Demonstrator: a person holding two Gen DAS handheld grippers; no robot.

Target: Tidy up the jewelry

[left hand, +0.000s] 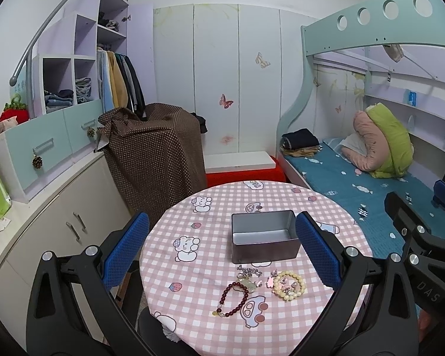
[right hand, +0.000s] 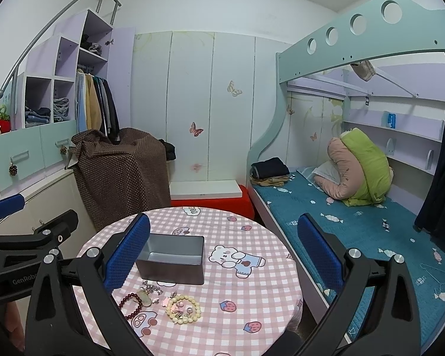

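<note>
Nothing picked yet: both claws, left (left hand: pixel 222 249) and right (right hand: pixel 224 252), spread, empty. Next: pinch a bracelet (left hand: pixel 289 285) near the tin (left hand: pixel 264 238).

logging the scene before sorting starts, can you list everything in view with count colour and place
tin box: 1, grey metal, open and empty, middle of table
dark bead bracelet: 1, dark red, on table in front of the box
pale bead bracelet: 1, cream yellow, on table to the right of the dark one
small charms and chain: a small cluster, silver and pink, count unclear, between box and bracelets
table: 1, round, pink check cloth with cartoon prints
bunk bed: 1, teal frame and blue sheet, right side
folded clothes: 1 pile, dark and tan, on bed
covered object: 1, brown dotted cloth, behind table
left tool: 1, black with blue pads, open, above table
right tool: 1, same, open
</note>
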